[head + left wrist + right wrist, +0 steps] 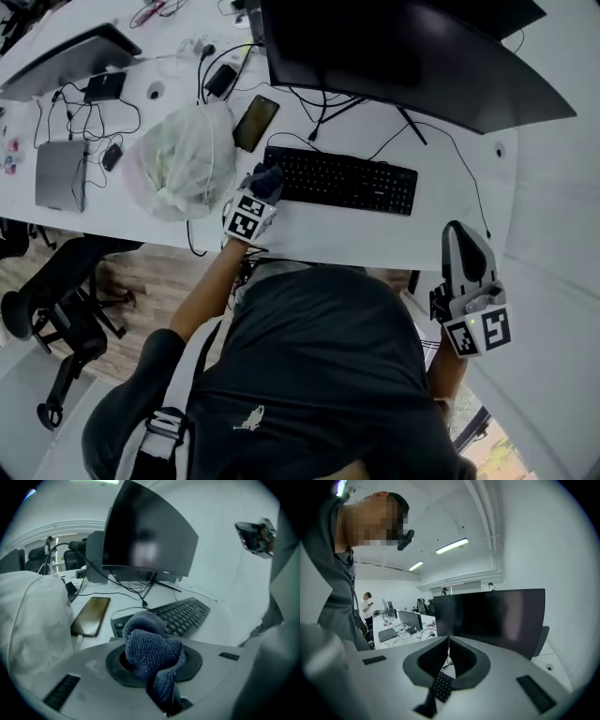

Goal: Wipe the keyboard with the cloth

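My left gripper [263, 187] is shut on a bunched blue cloth [151, 645], which hides its fingertips. It hovers at the left end of the black keyboard [342, 180], just off the desk's front edge. In the left gripper view the keyboard [183, 614] lies just beyond the cloth. My right gripper [457, 229] is shut with nothing in it, out at the desk's front right, apart from the keyboard. Its tips [448, 637] meet in front of the dark monitor [497, 616].
A phone [255, 123] lies behind the keyboard's left end, beside a white plastic bag [183, 159]. A large curved monitor [403, 56] stands behind the keyboard, with cables around its foot. A closed laptop [61, 174] sits far left, an office chair [56, 319] below.
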Demonstrator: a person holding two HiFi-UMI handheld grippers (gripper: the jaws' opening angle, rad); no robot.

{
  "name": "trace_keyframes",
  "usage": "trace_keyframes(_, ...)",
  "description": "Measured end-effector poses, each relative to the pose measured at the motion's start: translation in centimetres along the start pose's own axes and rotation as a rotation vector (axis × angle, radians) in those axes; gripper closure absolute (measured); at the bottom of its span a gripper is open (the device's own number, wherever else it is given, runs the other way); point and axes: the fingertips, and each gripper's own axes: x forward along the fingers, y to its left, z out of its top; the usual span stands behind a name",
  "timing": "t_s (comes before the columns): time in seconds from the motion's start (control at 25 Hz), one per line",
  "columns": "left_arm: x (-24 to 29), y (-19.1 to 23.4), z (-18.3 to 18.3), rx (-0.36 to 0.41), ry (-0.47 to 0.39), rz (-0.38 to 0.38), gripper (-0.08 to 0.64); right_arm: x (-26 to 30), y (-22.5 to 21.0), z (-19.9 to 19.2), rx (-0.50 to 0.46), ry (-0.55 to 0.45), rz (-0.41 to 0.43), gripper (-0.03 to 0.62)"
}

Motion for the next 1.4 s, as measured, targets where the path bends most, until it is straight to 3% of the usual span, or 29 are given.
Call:
trace_keyframes(0.08, -1.0, -4.0, -2.7, 0.101, 0.079, -0.054, 0.494, 0.8, -0.7, -0.4, 0.012, 0.021, -0.002, 0.581)
trace_keyframes(0.16, -1.0, -4.9, -2.8, 0.191, 0.086, -0.04, 0.494, 1.5, -1.1, -0.7, 0.029, 0.041, 0.015, 0.581)
trace_keyframes(0.24, -0.1, -2.1, 0.3, 0.176, 0.02, 0.02, 0.494, 2.3, -1.2, -0.8, 0.023, 0.061, 0.035, 0.581)
trace_keyframes(0.36, 2.0, 3.3, 5.2, 0.091, -0.044, 0.069, 0.494, 3.4, -0.9, -0.9, 0.019, 0.07, 0.056, 0.581)
trace_keyframes(0.48, 2.6, 1.6, 2.8, 0.046, -0.01, 0.014, 0.495, 3.7, 0.1, -0.9, 0.0, 0.074, 0.068, 0.581)
trace_keyframes(0.64, 0.9, -5.5, -3.3, 0.195, 0.076, -0.063, 0.495, 3.1, -0.7, -1.8, 0.015, 0.1, 0.046, 0.581)
trace_keyframes(0.72, 0.9, -4.6, -1.6, 0.231, 0.039, -0.029, 0.495, 2.9, -1.3, -2.5, 0.036, 0.115, 0.032, 0.581)
trace_keyframes(0.8, 1.6, -0.7, 3.1, 0.239, -0.053, 0.05, 0.494, 3.1, -1.1, -2.8, 0.043, 0.123, 0.037, 0.581)
trace_keyframes(0.88, 2.8, 3.3, 7.0, 0.245, -0.09, 0.118, 0.494, 3.4, -0.3, -2.9, 0.034, 0.126, 0.055, 0.581)
trace_keyframes(1.0, 4.2, 3.9, 5.4, 0.209, -0.044, 0.124, 0.495, 3.4, 0.8, -2.7, 0.014, 0.12, 0.074, 0.581)
trace_keyframes(1.2, 2.5, -5.4, -1.4, 0.317, 0.013, 0.017, 0.495, 2.0, -0.8, -3.8, 0.025, 0.15, 0.028, 0.581)
trace_keyframes(1.28, 2.9, -5.8, -0.2, 0.334, 0.01, -0.013, 0.495, 1.9, -1.4, -4.4, 0.053, 0.161, 0.017, 0.581)
trace_keyframes(1.4, 4.3, -1.5, 5.7, 0.334, -0.072, 0.06, 0.495, 2.4, -0.7, -4.7, 0.046, 0.167, 0.047, 0.581)
